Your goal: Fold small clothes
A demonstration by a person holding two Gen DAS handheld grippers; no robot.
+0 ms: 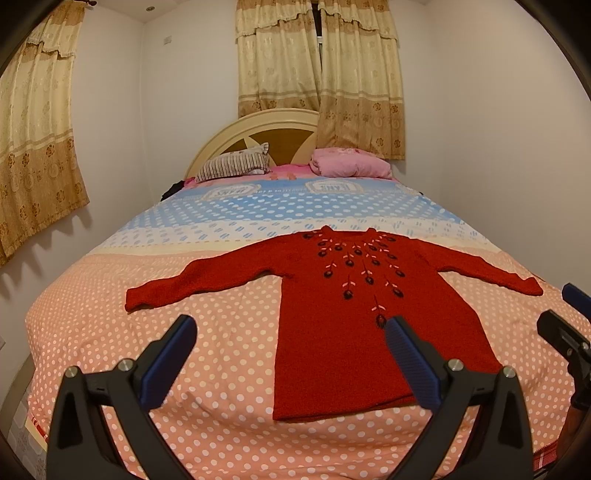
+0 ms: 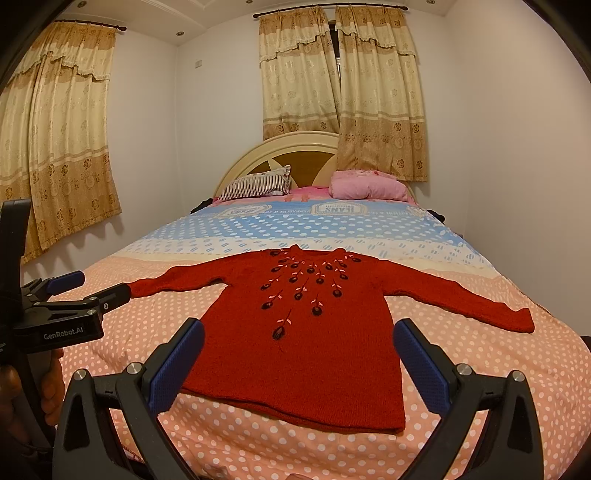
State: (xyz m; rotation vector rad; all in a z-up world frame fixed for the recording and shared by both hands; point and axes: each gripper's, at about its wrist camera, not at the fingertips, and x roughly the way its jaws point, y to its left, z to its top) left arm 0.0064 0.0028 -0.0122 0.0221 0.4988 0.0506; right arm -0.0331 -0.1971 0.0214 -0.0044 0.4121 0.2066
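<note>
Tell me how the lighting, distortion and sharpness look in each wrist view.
Left wrist view: warm indoor light, strong fisheye bending of the bed edges, dark corner vignette; red sweater sharp, left tool close and slightly soft. Right wrist view: same warm cast and barrel distortion, curtains bowed, no glare; right tool casts no clear shadow on the sweater.

Both views are evenly and warmly lit from small recessed ceiling spotlights (image 2: 178,34), with no glare on the polka-dot peach and blue bedspread (image 2: 424,354). The gold floral curtain on the left wall (image 1: 33,158) casts soft scalloped shadows on the white wall beneath it. Fisheye distortion bows the walls and bed edges, dark vignetting fills the corners, and focus stays fairly sharp, only slightly soft at the rim.
</note>
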